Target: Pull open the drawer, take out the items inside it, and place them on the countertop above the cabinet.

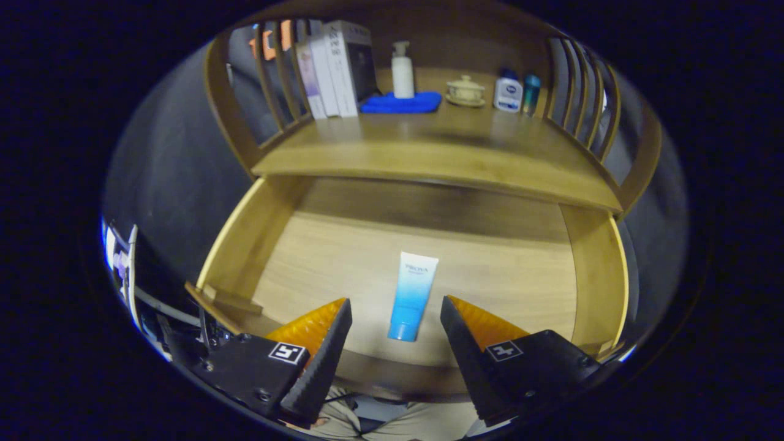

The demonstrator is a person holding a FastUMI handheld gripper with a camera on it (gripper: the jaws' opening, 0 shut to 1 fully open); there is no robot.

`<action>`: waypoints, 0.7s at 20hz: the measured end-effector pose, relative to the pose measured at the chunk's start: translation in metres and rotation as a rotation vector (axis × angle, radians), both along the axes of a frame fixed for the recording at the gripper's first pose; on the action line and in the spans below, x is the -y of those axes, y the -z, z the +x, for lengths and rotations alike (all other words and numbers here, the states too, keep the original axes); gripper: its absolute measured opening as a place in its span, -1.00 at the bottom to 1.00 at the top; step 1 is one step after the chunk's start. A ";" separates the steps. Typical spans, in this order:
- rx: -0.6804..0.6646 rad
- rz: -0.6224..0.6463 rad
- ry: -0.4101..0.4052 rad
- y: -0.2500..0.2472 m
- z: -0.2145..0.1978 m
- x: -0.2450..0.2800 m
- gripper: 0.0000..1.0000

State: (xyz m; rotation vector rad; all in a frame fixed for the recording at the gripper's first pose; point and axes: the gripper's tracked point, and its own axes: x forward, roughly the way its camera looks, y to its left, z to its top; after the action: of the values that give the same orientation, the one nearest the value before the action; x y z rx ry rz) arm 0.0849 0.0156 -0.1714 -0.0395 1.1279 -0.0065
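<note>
In the gripper view, the claw (395, 309) sits at the bottom centre of the frame with its two fingers spread well apart and gripping nothing. The drawer (245, 245) is pulled open and takes up the middle of the frame, its light wooden floor and side walls in plain sight. One item lies inside it: a white-to-blue tube (413, 296), flat on the drawer floor near the front, cap end toward the claw and slightly tilted. The tube's lower part lies in the gap between the fingertips, touching neither of them; its upper part reaches just beyond them.

Above the drawer, across the upper half of the frame, runs the wooden surface (441, 153) of the cabinet, with curved slatted rails at either side. At its back, from upper left to upper right, stand a row of upright boxes (334, 67), a white pump bottle (402, 70) on a folded blue cloth (401, 103), a small lidded cup on a saucer (465, 92), a squat white bottle with a blue cap (508, 92) and, just beside it, a slim teal container (531, 94). The front part of the surface is bare wood.

At the very bottom of the frame, below the drawer front, some pale clothing of the person shows.
</note>
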 end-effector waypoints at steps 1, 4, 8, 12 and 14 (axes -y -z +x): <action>-0.047 -0.011 0.023 0.008 0.001 0.003 0.80; -0.116 -0.027 0.039 0.026 0.009 0.003 0.74; -0.192 -0.023 0.077 0.047 0.012 0.005 0.69; -0.235 -0.039 0.110 0.063 0.012 0.009 0.42; -0.229 -0.044 0.116 0.065 0.012 0.009 0.14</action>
State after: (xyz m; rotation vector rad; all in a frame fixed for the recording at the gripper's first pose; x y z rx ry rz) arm 0.0969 0.0066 -0.2368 -0.0146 1.3577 -0.1332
